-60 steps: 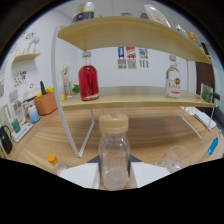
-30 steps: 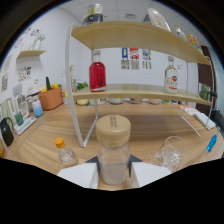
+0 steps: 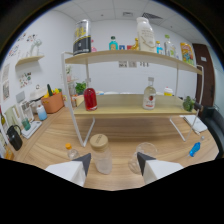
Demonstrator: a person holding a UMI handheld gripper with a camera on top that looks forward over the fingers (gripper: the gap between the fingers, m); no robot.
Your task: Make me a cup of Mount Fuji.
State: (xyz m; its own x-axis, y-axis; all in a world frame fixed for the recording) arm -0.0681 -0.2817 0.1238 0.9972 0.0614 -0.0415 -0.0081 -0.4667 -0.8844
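Gripper (image 3: 113,161) spread, holding nothing | cork-lidded jar (image 3: 101,153) w/ clear glass cup (image 3: 141,157) betw fingers, on table (image 3: 165,142) | red bottle (image 3: 90,98) on shelf rack (image 3: 125,111) beyond

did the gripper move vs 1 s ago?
Yes. The gripper has backed away and tilted up: the jar looks smaller between open fingers, and the shelf rack shows its top tier.

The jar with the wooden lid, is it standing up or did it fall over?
Standing up. The jar sits upright on the table, lid on top, just ahead of the open gripper, nearer one finger.
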